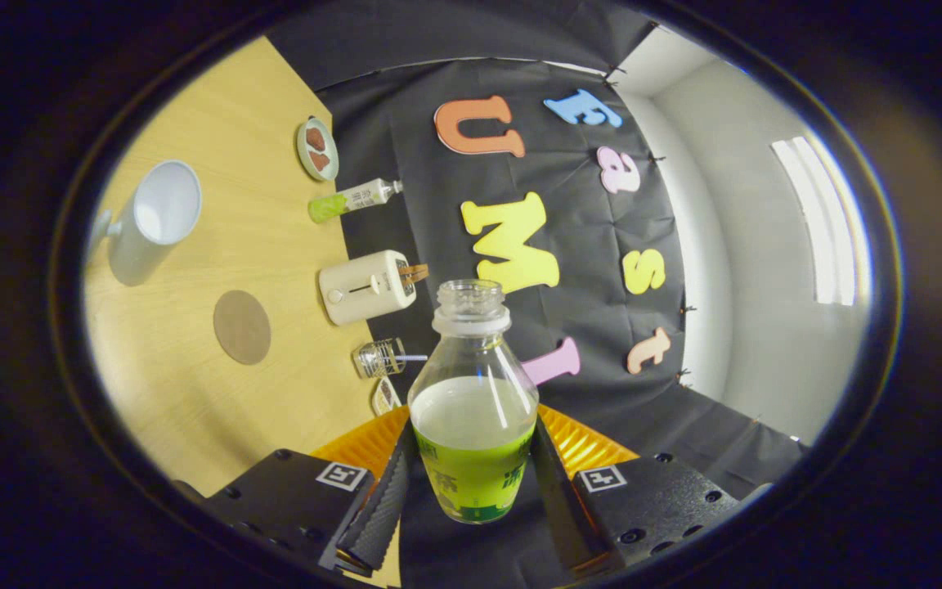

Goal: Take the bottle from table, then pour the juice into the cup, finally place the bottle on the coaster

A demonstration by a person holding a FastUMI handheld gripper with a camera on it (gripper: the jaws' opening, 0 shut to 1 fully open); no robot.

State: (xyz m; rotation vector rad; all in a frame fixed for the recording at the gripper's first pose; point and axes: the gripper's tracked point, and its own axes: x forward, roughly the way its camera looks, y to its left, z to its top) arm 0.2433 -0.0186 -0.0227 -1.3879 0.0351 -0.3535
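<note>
My gripper is shut on an uncapped clear bottle with a green label; both black fingers press its lower sides. The bottle is partly full of pale juice and is lifted off the table. The view is rolled, so the wooden table stands off to one side. On it, well beyond the fingers, a white cup with a handle stands with its mouth facing me. A round grey-brown coaster lies flat between the cup and the bottle.
Along the table's far edge by the black wall stand a cream toaster, a small glass jar, a second green-labelled bottle and a small plate with brown pieces. An orange ridged thing shows behind the held bottle.
</note>
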